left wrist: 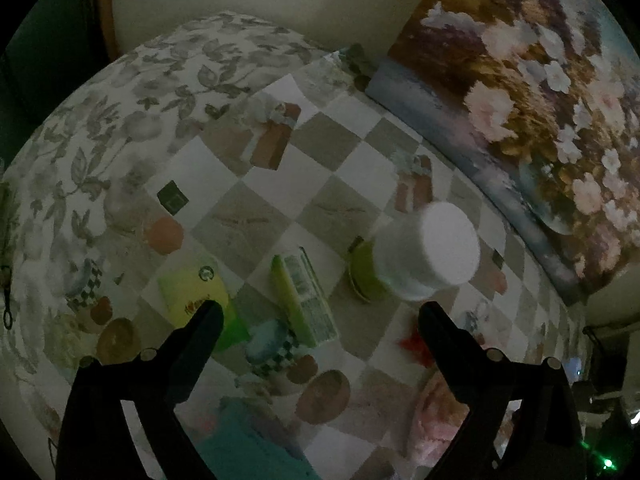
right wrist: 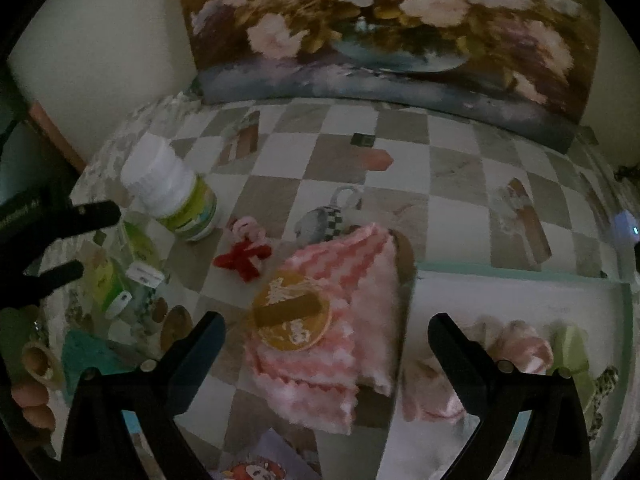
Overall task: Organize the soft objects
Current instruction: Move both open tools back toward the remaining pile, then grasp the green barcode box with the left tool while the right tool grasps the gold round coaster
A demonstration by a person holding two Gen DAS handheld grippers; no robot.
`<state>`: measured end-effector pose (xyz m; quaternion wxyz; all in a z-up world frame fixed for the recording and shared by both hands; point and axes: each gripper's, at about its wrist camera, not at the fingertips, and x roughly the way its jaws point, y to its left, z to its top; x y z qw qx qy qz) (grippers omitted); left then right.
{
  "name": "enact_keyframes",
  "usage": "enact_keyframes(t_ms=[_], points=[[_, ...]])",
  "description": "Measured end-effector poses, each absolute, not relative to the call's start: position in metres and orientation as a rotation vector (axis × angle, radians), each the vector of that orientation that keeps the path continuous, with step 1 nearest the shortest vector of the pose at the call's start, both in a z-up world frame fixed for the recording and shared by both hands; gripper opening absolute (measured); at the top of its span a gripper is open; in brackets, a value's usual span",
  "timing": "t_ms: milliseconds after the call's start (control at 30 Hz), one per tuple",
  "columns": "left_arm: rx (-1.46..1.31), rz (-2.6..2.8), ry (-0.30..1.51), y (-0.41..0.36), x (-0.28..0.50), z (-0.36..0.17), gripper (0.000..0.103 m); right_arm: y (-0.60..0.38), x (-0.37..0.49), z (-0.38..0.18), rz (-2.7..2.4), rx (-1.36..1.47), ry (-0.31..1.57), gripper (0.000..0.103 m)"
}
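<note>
Overhead, both grippers hang above a tabletop [right wrist: 404, 148] covered in a checkered cloth, and the light is dim. The left gripper [left wrist: 320, 314] has its jaws spread wide with nothing between them. Ahead of it stand a bottle [left wrist: 424, 252] with a white cap and green label, a green box [left wrist: 304, 296] lying flat, and a yellow packet [left wrist: 192, 286] partly behind the left finger. A red bow [left wrist: 412, 344] lies beside the right finger, and something pink and fluffy shows low on the right, blurred. A teal cloth [left wrist: 248, 440] sits at the bottom edge.

The right gripper [right wrist: 326, 326] is also wide open and empty. Between its fingers, on the tabletop, lies a folded pink towel [right wrist: 340, 320] with a zigzag pattern and a round gold label [right wrist: 292, 316] on top. To its right is a white tray [right wrist: 520, 292] with a pale green rim; inside it lie a pink soft thing [right wrist: 524, 348] and a light green one [right wrist: 572, 348], both partly hidden by the right finger. A small pink and red toy [right wrist: 246, 248] lies left of the towel, near the bottle [right wrist: 176, 196]. The left gripper [right wrist: 86, 240] enters this view from the left edge, open, with fingers of a hand [right wrist: 32, 400] below it. A flower painting [right wrist: 384, 28] leans against the wall behind.
</note>
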<state>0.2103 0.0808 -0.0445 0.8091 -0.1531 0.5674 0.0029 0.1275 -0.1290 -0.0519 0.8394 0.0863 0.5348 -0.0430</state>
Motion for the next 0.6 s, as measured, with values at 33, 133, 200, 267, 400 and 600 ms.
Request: enact_keyframes(t_ms=[33,133,200,267,400,600], points=[[-0.326,0.009,1.216,0.081,0.212,-0.047,0.095,-0.126,0.129,-0.054,-0.086,0.173,1.132,0.102],[-0.318,0.018,1.237,0.08,0.217,-0.053,0.081,-0.122,0.134,-0.06,-0.071,0.163,1.137,0.101],[-0.312,0.011,1.251,0.078,0.219,-0.058,0.077,-0.12,0.136,-0.063,-0.067,0.16,1.142,0.097],[-0.296,0.008,1.259,0.074,0.22,-0.061,0.072,-0.119,0.137,-0.066,-0.06,0.165,1.148,0.092],[-0.274,-0.007,1.272,0.067,0.22,-0.065,0.061,-0.119,0.138,-0.069,-0.048,0.178,1.154,0.085],[-0.252,-0.002,1.286,0.062,0.22,-0.073,0.048,-0.119,0.138,-0.071,-0.032,0.195,1.158,0.077]])
